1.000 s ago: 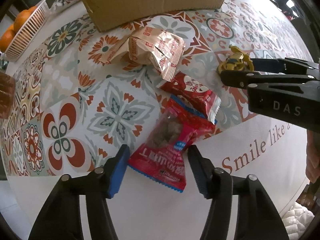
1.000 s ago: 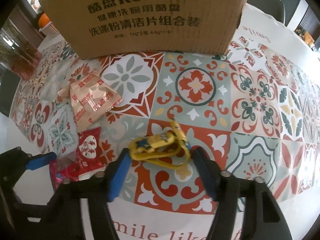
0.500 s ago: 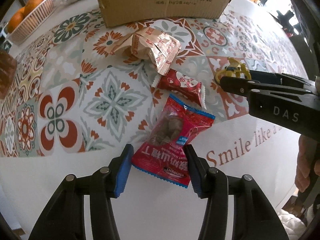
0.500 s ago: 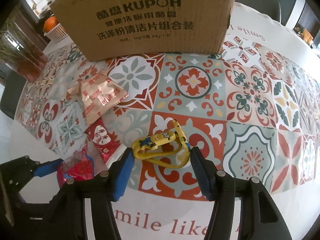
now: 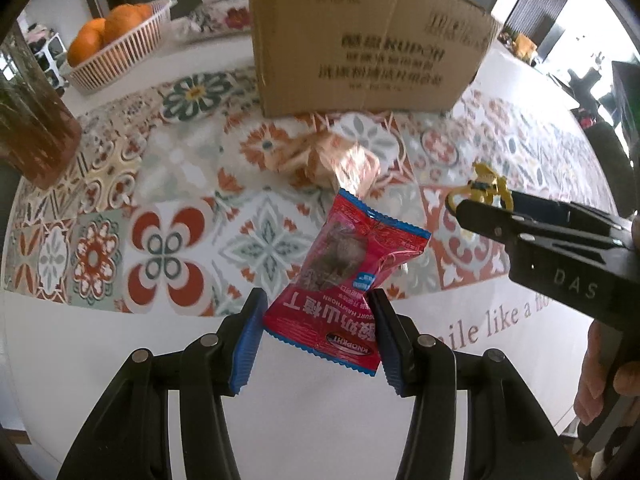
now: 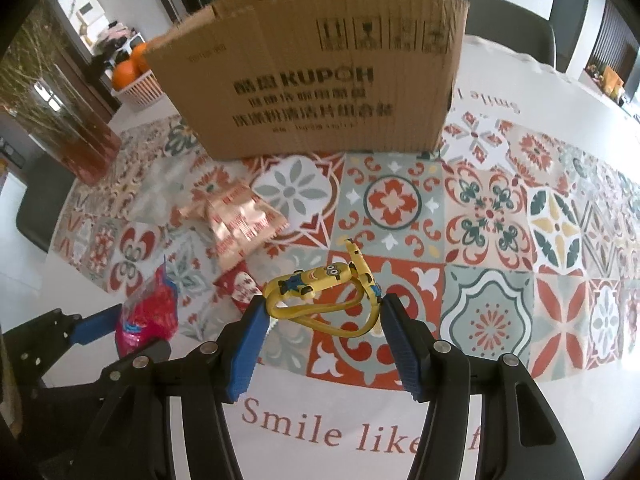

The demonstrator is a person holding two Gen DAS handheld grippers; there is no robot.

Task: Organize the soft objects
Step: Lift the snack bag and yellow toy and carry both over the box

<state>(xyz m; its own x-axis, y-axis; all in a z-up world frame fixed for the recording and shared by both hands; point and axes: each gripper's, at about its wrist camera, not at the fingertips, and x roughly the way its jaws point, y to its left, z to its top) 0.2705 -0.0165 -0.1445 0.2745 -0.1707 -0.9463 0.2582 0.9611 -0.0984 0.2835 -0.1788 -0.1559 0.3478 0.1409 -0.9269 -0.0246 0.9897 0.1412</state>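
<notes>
A red snack pack [image 5: 344, 276] is being held clear of the table [image 5: 120, 360] by the left gripper [image 5: 316, 332], whose jaws have just been closing and are now pinching its printed lower half. A yellow strap [image 6: 324, 292] with a cartoon figure is being clamped between the pads of the right gripper [image 6: 320, 340] and is likewise being carried off the cloth. Both are being judged light and limp: the pack is crinkling and looks slippery, so a hold across its filled middle is being favoured over the thin sealed edge; the strap is looping and may snag. The box [image 6: 320, 80] is standing behind, its near wall being the edge to be cleared. A gold pack [image 6: 236, 224] and a small red pack [image 6: 240, 288] are lying between; open room is lying to the right.
</notes>
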